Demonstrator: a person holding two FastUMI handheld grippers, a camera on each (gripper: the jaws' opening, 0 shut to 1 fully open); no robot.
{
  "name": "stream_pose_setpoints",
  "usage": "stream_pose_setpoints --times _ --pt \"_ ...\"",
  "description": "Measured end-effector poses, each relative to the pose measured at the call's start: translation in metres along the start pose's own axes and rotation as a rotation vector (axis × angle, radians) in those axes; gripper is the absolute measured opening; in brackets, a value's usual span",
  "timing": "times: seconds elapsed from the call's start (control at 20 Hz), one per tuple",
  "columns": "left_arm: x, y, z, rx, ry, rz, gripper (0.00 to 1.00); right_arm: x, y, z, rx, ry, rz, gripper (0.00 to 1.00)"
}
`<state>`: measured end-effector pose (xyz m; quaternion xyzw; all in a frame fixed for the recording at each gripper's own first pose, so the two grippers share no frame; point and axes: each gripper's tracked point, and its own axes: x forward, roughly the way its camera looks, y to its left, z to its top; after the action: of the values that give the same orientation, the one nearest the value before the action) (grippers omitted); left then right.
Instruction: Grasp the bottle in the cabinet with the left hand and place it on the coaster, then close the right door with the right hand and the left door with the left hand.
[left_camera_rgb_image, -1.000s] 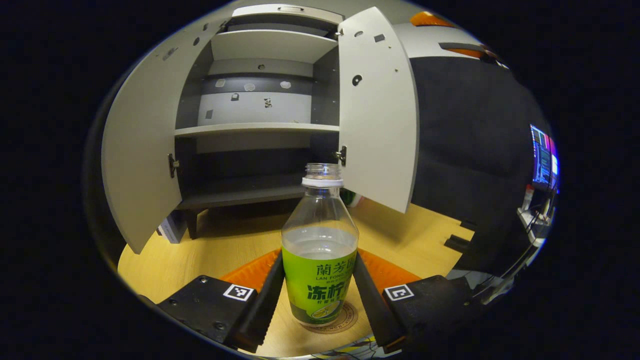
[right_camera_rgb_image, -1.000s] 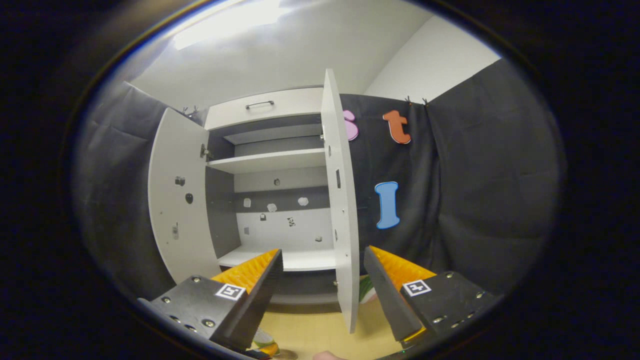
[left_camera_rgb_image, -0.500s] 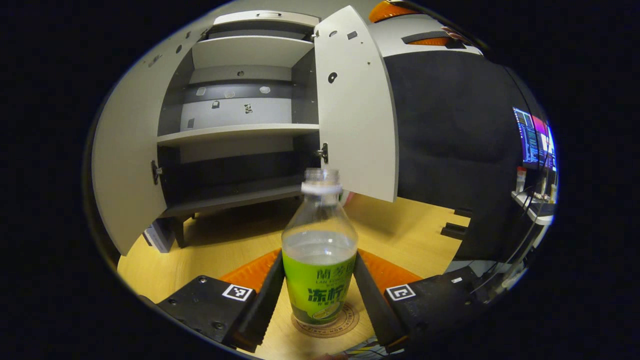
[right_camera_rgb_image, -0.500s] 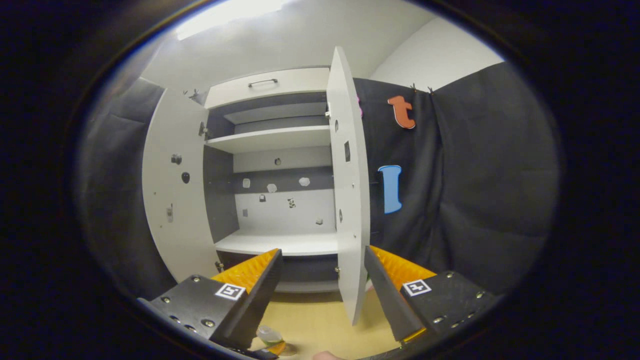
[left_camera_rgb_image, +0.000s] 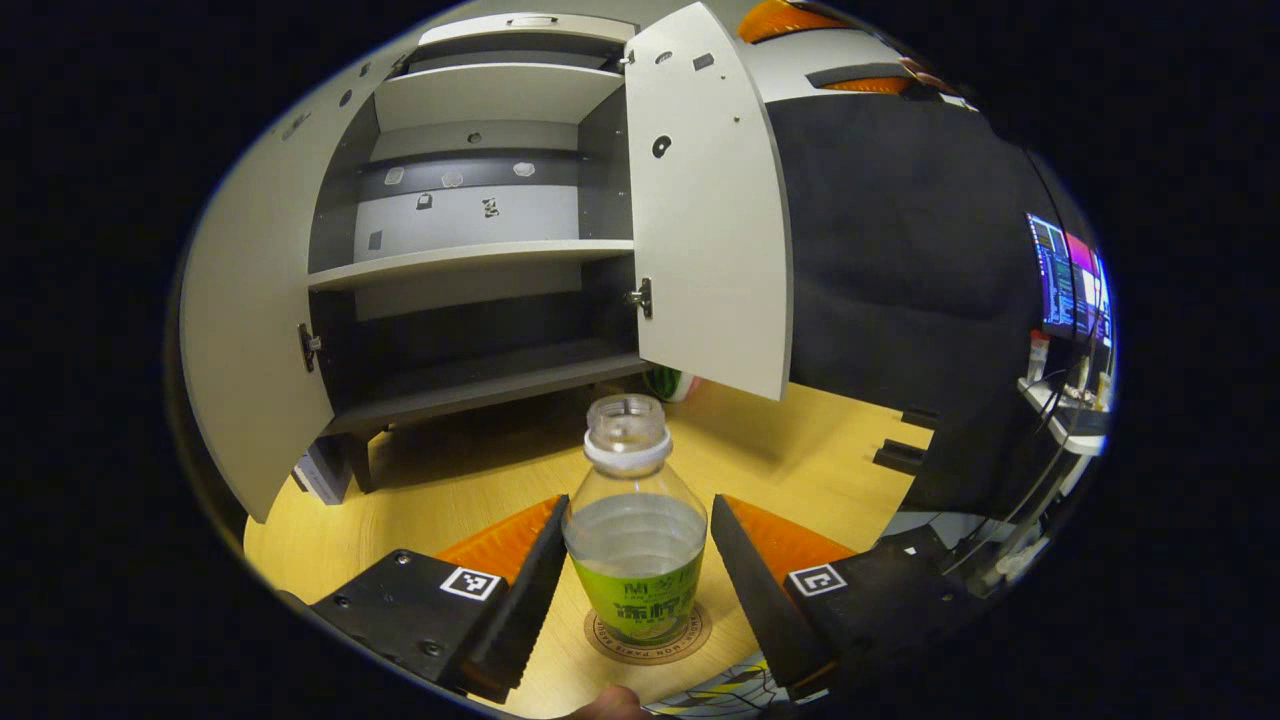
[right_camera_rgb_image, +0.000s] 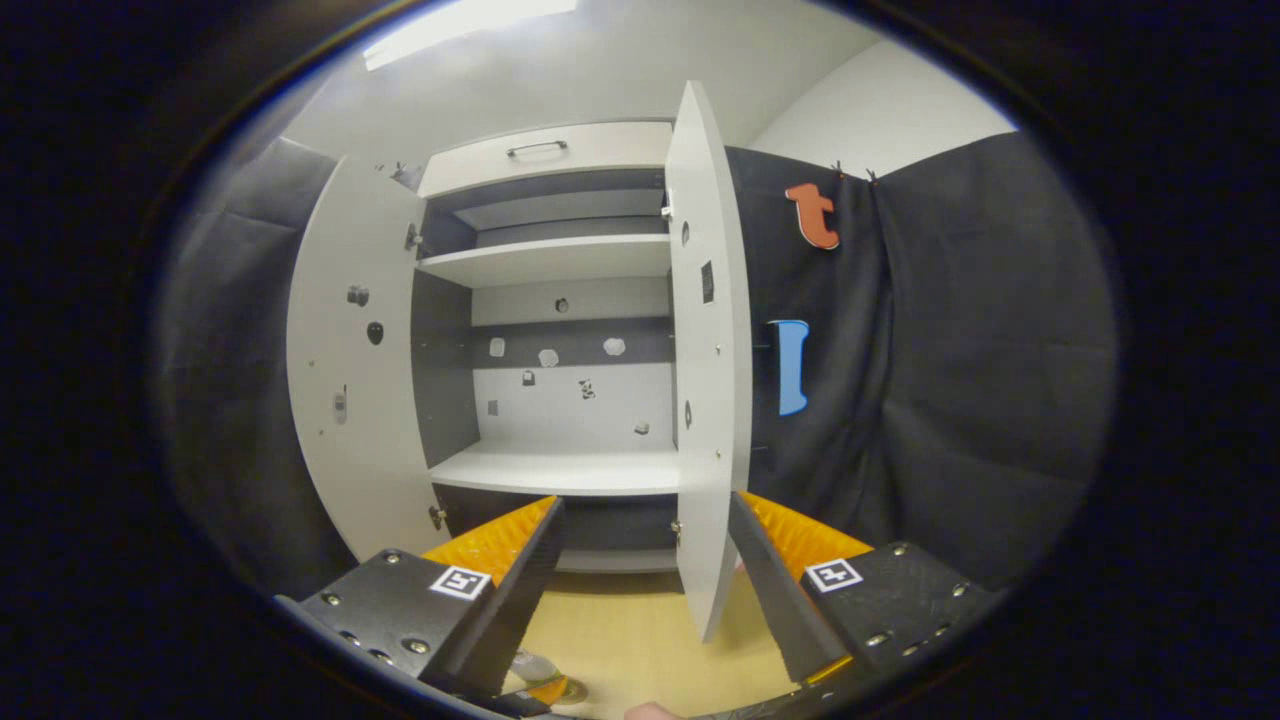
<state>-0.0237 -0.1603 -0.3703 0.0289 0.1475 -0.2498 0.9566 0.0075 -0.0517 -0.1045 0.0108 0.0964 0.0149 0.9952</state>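
Uncapped, part-filled plastic drink bottle upright on the coaster, between the spread left gripper; likely light, thin-walled, spillable, best gripped at the labelled body.

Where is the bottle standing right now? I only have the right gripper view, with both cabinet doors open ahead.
Observer: In the left gripper view, the bottle stands upright on the round coaster on the wooden table, in front of the cabinet.
Operator: Is the left gripper off it?
Observer: The left gripper has its jaws on either side of the bottle. I cannot tell whether they press on it.
Operator: Anything off to the right of the cabinet?
Observer: A lit screen sits beyond the black cloth, at the far right of the left gripper view.
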Motion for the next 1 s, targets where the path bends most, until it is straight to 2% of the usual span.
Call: stream_pose_setpoints --times 0.25,0.35,0.4,0.45,0.5,0.65,0.8,1.0 --pt "-0.012 -0.002 0.065 -0.079 -0.032 0.015 0.89 -0.011 -0.004 0.004 -0.024 -0.019 0.025 0.99" --pt "-0.017 0.005 0.093 -0.063 -0.054 0.041 0.89 -0.016 -0.003 0.012 -0.019 -0.042 0.049 0.98" --pt "-0.020 0.010 0.107 -0.054 -0.064 0.064 0.89 -0.018 -0.005 0.015 -0.016 -0.051 0.057 0.94" --pt "-0.025 0.015 0.123 -0.037 -0.083 0.082 0.89 -0.020 -0.008 0.018 -0.012 -0.059 0.061 0.98" --pt "-0.029 0.016 0.138 -0.018 -0.095 0.082 0.89 -0.021 -0.011 0.019 -0.006 -0.063 0.065 0.98" --pt "-0.047 0.024 0.185 -0.006 -0.137 0.102 0.89 -0.019 -0.025 0.027 0.008 -0.077 0.057 0.99" --pt "-0.067 0.039 0.235 -0.054 -0.203 0.133 0.88 -0.015 -0.041 0.036 0.018 -0.091 0.055 0.99" --pt "-0.092 0.061 0.275 -0.063 -0.221 0.179 0.88 -0.006 -0.078 0.045 -0.024 -0.080 0.018 0.99"
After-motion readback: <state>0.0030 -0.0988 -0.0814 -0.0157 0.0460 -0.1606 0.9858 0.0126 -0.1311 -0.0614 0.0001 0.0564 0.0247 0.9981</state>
